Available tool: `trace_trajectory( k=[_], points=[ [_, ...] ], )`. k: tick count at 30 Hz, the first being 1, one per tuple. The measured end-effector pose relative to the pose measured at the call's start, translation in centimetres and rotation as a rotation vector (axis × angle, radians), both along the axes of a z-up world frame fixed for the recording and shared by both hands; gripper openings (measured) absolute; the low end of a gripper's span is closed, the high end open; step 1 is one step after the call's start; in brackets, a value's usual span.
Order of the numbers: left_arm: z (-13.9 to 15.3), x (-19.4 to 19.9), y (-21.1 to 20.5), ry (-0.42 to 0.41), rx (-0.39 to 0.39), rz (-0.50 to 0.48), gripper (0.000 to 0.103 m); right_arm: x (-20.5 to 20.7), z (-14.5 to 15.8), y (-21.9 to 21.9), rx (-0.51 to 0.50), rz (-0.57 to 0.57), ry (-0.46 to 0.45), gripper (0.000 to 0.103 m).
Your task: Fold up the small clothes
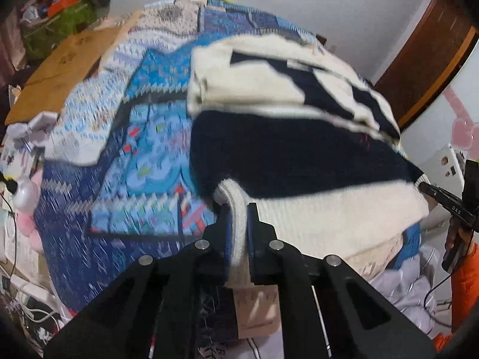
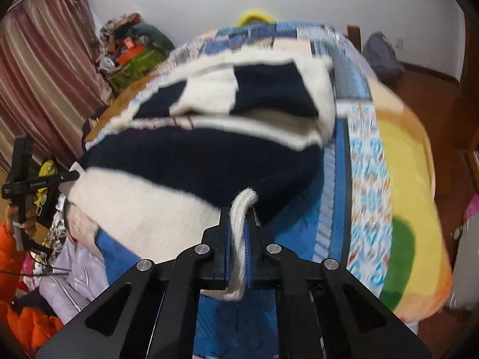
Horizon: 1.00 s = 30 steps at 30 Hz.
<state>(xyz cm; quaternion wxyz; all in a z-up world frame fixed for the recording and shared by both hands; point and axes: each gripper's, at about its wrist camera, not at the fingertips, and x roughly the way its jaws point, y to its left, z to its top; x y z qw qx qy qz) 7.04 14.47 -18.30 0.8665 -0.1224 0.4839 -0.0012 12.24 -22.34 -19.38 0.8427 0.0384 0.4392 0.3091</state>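
Observation:
A navy and white knit sweater (image 1: 293, 155) lies on the blue patterned bedspread (image 1: 143, 155). It is doubled over, with its sleeves folded on top. My left gripper (image 1: 238, 221) is shut on the white ribbed hem at the sweater's near left corner. My right gripper (image 2: 238, 224) is shut on the white ribbed hem at the near right corner of the sweater (image 2: 209, 155). Each gripper shows in the other's view: the right one (image 1: 449, 203) at the far right edge, the left one (image 2: 39, 179) at the far left edge.
A cardboard sheet (image 1: 66, 68) lies at the bed's far left. A grey garment (image 1: 69, 137) lies left of the sweater. A rainbow blanket (image 2: 404, 209) covers the bed's right side. Clutter (image 2: 131, 53) stands by the curtain (image 2: 36, 74). A white quilted jacket (image 2: 71, 272) lies near the bed's front edge.

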Motion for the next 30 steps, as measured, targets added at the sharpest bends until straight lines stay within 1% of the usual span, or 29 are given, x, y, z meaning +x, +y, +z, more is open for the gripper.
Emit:
trace_trajectory(
  k=[3,6,8,11,13,15,18,20,23,25,26,27,28,29,30],
  points=[
    [2.4,1.2,0.2,-0.061,0.003,0.001,0.007,1.5,2.0,0.0,0.018,-0.008,-0.054,0.006],
    [5.6,3.5,0.3,-0.136,0.009,-0.002,0.006,3.7,3.9,0.4,0.023,-0.013,-0.110,0.006],
    [6.9,5.2,0.5,-0.164,0.002,0.000,0.006,5.5,5.0,1.1,0.016,-0.014,-0.153,0.006],
    [7.9,9.0,1.3,-0.192,0.036,0.019,0.006,9.0,6.0,2.2,0.004,-0.019,-0.192,0.006],
    [7.8,11.4,2.1,-0.187,0.037,0.034,0.006,11.3,6.1,2.8,-0.004,-0.027,-0.195,0.006],
    [7.1,13.7,2.8,-0.176,0.046,0.055,0.006,14.0,5.6,3.4,-0.016,-0.043,-0.187,0.006],
    [4.5,17.6,4.5,-0.123,0.049,0.094,0.006,17.7,3.9,4.1,-0.039,-0.068,-0.144,0.006],
    [2.5,19.3,5.5,-0.081,0.051,0.105,0.006,19.7,2.7,4.1,-0.041,-0.077,-0.099,0.007],
    [-0.5,21.4,6.5,-0.007,0.032,0.101,0.006,21.9,1.2,3.5,-0.007,-0.098,-0.031,0.007],
    [-1.1,22.1,6.9,0.007,0.045,0.106,0.008,22.2,1.1,3.0,0.022,-0.101,-0.017,0.009],
    [-1.0,22.2,7.2,-0.002,0.061,0.124,0.008,22.3,1.4,2.7,0.031,-0.109,-0.021,0.012],
    [-0.5,22.2,7.8,-0.024,0.083,0.157,0.008,22.3,1.6,2.4,0.029,-0.124,-0.029,0.021],
    [-0.1,22.3,8.3,-0.036,0.084,0.175,0.008,22.3,1.9,2.1,0.014,-0.155,-0.049,0.027],
    [0.3,22.3,9.0,-0.046,0.076,0.192,0.008,22.4,2.4,1.6,0.005,-0.184,-0.070,0.039],
    [0.6,22.3,9.4,-0.052,0.070,0.202,0.008,22.4,3.0,0.9,0.019,-0.204,-0.086,0.040]
  ],
)
